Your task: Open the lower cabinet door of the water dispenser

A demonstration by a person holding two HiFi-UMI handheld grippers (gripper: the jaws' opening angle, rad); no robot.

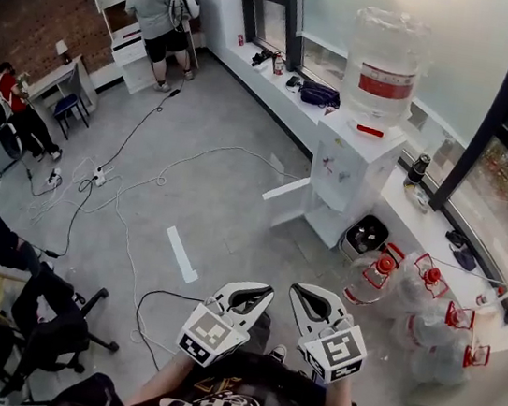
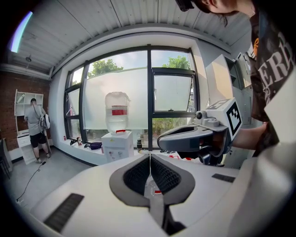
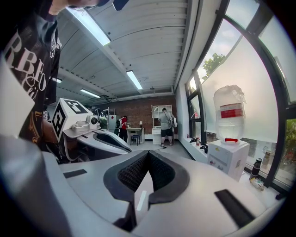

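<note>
The left gripper (image 1: 258, 292) and, just beside it, the right gripper (image 1: 305, 295) both have their fingers clenched on nothing, well apart from the water dispenser (image 1: 355, 160) by the window (image 1: 462, 77), whose lower cabinet door (image 1: 285, 189) stands swung out leftward

The only print that reads is on the person's dark shirt (image 3: 28, 76): large pale block letters, "RBEO" in the right gripper view and "ERB" in the left gripper view, cut off by the edge of the frame each time. In the head view the same print lies upside down with a cursive line beside it, too small to make out. The water bottle (image 1: 388, 47) wears a red and white label band (image 1: 385, 83) whose print is too small to read, and the cubes on the left gripper (image 1: 259, 293) and right gripper (image 1: 303, 294) carry black-and-white square patterns, with no letters or numbers.
</note>
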